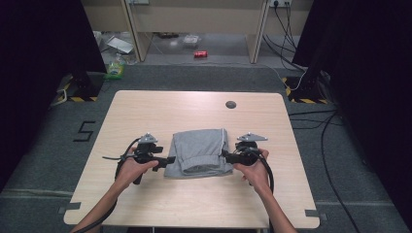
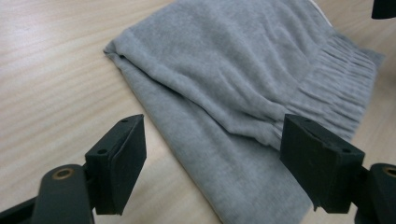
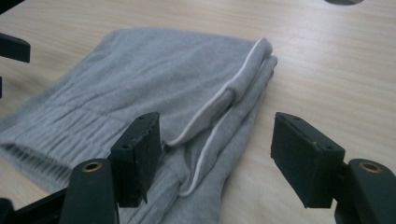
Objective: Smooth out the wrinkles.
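A folded grey knit garment [image 1: 199, 150] with a ribbed waistband [image 2: 336, 79] and white piping [image 3: 243, 65] lies flat in the middle of the table. My left gripper [image 1: 170, 160] sits at its left edge. In the left gripper view that gripper [image 2: 212, 140] is open, jaws wide over the near edge of the cloth [image 2: 224, 70], pads not pressing on it. My right gripper [image 1: 225, 155] is at the garment's right edge. In the right gripper view it [image 3: 215, 128] is open too, with the piped fold of the cloth [image 3: 163, 79] low between the jaws.
The light wooden table [image 1: 145, 107] has a dark round grommet [image 1: 231, 104] near its far edge. Beyond the table, a red can [image 1: 200, 54] and clutter lie on the floor. Cables [image 1: 311, 121] run along the floor at the right.
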The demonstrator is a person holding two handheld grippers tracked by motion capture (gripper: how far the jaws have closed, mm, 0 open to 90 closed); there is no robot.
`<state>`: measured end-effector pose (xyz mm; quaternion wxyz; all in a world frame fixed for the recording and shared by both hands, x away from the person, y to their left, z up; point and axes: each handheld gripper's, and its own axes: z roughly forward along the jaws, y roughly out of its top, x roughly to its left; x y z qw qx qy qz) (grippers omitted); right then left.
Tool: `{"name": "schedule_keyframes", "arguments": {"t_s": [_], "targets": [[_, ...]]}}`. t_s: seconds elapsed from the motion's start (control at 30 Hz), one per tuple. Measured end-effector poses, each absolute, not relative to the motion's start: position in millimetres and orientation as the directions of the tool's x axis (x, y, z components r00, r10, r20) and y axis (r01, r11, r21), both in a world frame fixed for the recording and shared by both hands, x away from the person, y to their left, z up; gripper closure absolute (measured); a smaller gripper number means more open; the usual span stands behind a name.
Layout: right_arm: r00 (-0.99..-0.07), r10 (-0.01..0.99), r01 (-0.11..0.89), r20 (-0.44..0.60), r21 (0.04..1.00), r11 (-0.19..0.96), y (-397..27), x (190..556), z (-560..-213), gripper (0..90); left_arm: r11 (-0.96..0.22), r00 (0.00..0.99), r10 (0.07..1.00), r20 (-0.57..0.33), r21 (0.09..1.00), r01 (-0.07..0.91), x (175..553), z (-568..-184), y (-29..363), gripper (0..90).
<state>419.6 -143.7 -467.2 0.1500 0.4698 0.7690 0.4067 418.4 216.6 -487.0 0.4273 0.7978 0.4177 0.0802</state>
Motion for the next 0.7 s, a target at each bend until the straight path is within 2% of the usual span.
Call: {"name": "schedule_keyframes", "arguments": {"t_s": [0.7], "targets": [[-0.554, 0.822, 0.599, 0.128, 0.747, 0.288, -145.8, 375.1, -481.5, 27.6, -0.371, 0.697, 0.698, -0.161, 0.752, 0.545, 362.4, -501.7, 213.9, 17.6]]}}
